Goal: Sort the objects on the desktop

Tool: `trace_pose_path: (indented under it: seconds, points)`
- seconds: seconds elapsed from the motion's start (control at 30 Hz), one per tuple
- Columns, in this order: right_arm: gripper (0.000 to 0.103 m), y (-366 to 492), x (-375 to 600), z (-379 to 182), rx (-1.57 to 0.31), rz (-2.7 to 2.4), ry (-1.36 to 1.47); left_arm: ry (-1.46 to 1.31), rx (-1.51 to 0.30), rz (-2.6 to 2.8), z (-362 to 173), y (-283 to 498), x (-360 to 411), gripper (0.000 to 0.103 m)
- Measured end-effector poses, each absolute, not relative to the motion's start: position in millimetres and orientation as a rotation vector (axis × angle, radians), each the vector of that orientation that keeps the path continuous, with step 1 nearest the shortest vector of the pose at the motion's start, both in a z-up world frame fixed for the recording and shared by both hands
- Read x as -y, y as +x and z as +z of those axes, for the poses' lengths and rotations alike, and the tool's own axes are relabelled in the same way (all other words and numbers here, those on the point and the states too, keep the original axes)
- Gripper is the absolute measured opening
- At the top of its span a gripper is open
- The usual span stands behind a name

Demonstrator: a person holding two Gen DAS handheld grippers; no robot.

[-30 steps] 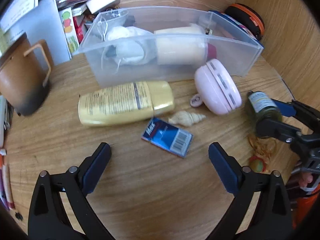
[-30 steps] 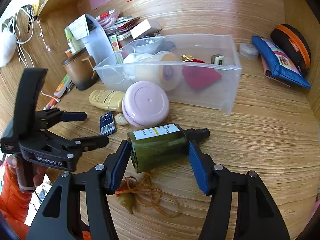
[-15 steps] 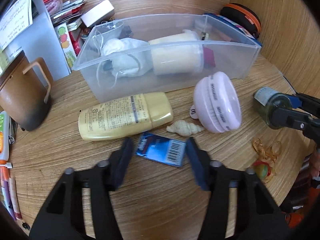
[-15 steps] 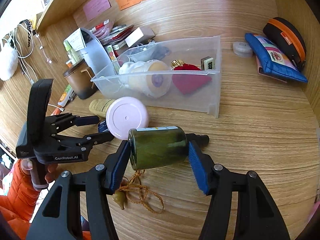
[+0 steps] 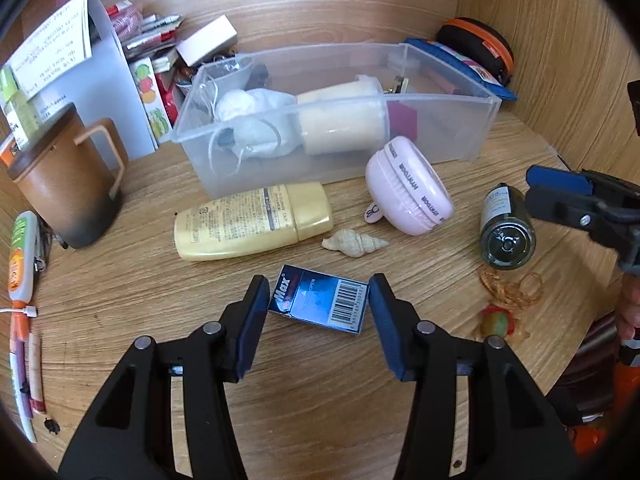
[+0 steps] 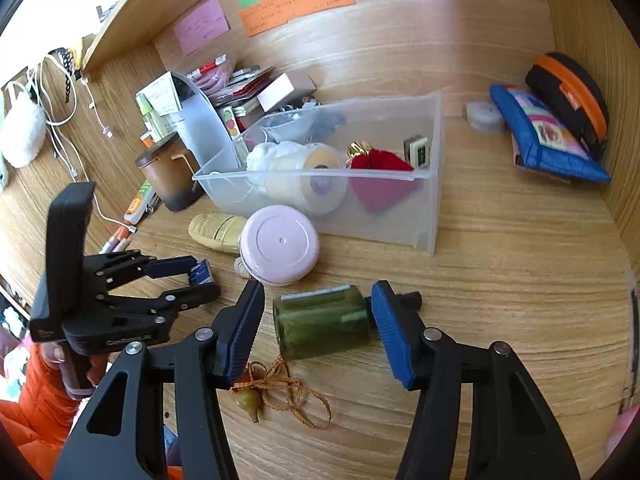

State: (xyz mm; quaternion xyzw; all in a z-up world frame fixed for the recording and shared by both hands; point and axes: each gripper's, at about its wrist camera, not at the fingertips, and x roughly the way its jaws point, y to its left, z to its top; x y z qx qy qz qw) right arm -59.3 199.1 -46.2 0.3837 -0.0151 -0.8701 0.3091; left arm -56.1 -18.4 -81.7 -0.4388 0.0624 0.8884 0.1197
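Observation:
A small blue box with a barcode (image 5: 318, 304) lies on the wooden desk between the fingers of my left gripper (image 5: 318, 300), whose pads touch both its ends. It also shows in the right wrist view (image 6: 201, 273). A dark green bottle (image 6: 322, 326) lies on its side between the fingers of my right gripper (image 6: 318, 322), with a gap on the left side. The bottle also shows in the left wrist view (image 5: 506, 226). A clear plastic bin (image 5: 440, 120) holding a cream roll and white earphones stands behind.
A yellow lotion bottle (image 5: 252, 226), a shell (image 5: 354, 242), a pink round case (image 5: 410, 188) and an orange-cord charm (image 6: 280, 392) lie on the desk. A brown mug (image 5: 66, 184) and pens stand left. Pouches (image 6: 548, 136) lie at back right.
My left gripper moved forward and closed from wide open onto the blue box. My right gripper, which held the green bottle above the desk, has opened and the bottle now lies on the desk.

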Motion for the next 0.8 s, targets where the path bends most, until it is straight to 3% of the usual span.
trace_pose_path:
  seconds: [0.6,0.8]
  points:
    - [0.052,-63.4,-182.6,-67.6,-0.058,-2.3,1.074,-1.208,-0.093,2.649,-61.2,-44.1,30.5,0.051]
    - [0.052,-57.3,-187.7,-48.1,-0.039,-2.317,1.021,-1.175,-0.16,2.685,-47.1,-43.7,29.1,0.051]
